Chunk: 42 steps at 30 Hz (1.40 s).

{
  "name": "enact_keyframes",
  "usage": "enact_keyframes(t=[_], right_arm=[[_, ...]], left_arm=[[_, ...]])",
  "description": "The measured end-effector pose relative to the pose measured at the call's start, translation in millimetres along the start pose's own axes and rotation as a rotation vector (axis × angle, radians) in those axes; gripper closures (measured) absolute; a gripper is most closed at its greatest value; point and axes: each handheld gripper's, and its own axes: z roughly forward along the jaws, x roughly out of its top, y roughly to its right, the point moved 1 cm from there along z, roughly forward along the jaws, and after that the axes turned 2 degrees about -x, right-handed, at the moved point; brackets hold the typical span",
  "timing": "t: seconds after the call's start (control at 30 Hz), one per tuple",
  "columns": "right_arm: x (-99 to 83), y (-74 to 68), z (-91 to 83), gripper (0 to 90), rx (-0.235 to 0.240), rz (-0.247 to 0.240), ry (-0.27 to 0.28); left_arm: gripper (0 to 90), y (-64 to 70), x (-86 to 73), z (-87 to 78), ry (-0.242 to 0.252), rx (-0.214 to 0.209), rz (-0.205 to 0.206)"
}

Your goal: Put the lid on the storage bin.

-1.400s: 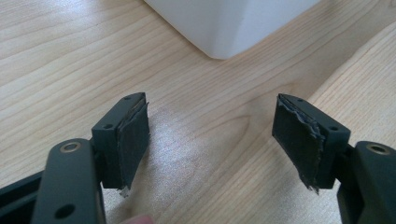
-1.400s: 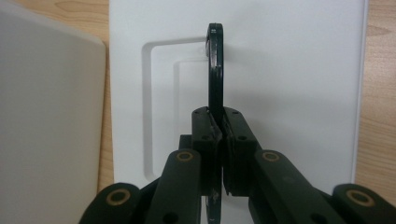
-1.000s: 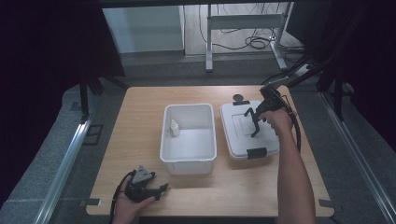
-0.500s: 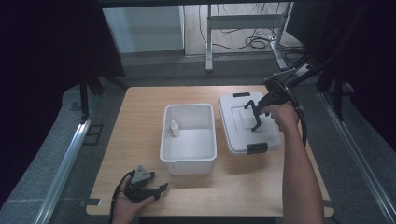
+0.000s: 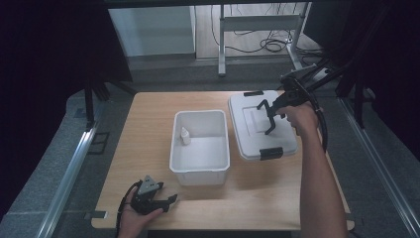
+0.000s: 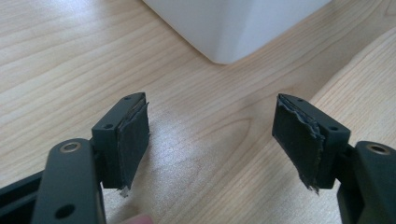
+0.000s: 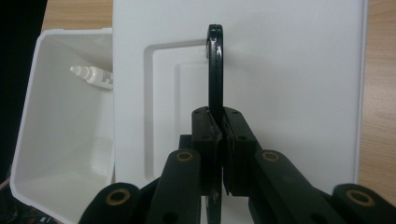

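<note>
A white lid [image 5: 252, 139] with a black handle [image 5: 264, 115] hangs over the table to the right of an open white bin [image 5: 200, 176]. My right gripper [image 5: 272, 113] is shut on that handle. In the right gripper view the jaws [image 7: 219, 116] pinch the thin black handle [image 7: 215, 70] upright over the lid [image 7: 289, 70], beside the bin [image 7: 28, 154]. A small white bottle [image 5: 184, 135] lies inside the bin [image 7: 93, 75]. My left gripper [image 5: 166, 201] rests at the table's front left, open [image 6: 212, 135], with bare wood between its pads.
The wooden table [image 5: 143, 148] has free room left of the bin and along the front. Black latches sit on the lid's near end [image 5: 271, 152] and far end [image 5: 253, 92]. A bin corner [image 6: 233, 28] stands just ahead of the left gripper. Dark floor and rails surround the table.
The right gripper has raised the lid by its handle and carried it a little away from the person. The left gripper has stayed where it was.
</note>
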Motion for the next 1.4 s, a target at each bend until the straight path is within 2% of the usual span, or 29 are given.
enact_keyframes(t=[0.23,0.5,0.83,1.07,1.1,1.27,1.4], right_arm=[[1.1,-5.0,-5.2,85.8,0.011,0.005,0.009],[2.1,-14.0,-19.0,85.8,0.014,0.015,0.030],[2.9,-26.3,-19.6,85.8,0.011,0.012,0.025],[3.2,-43.6,-14.7,85.8,-0.005,0.009,0.017],[3.9,-50.2,-11.9,85.8,-0.003,0.001,0.014],[4.2,-61.2,0.8,85.8,0.000,-0.018,-0.005],[4.4,-68.9,9.4,85.8,-0.003,-0.015,-0.016]], left_arm=[[27.5,-0.1,-0.4,0.9,-0.007,0.012,0.008],[27.4,1.4,0.6,0.3,-0.010,0.024,0.022],[27.4,-1.1,-0.8,1.3,-0.018,0.027,0.017],[27.4,-2.9,-1.5,0.6,-0.014,0.031,0.012],[27.4,-2.8,-1.5,0.8,-0.014,0.031,0.013],[27.4,-3.1,-1.3,0.5,-0.011,0.031,0.012],[27.5,-3.0,-0.9,-0.7,-0.007,0.031,0.011]])
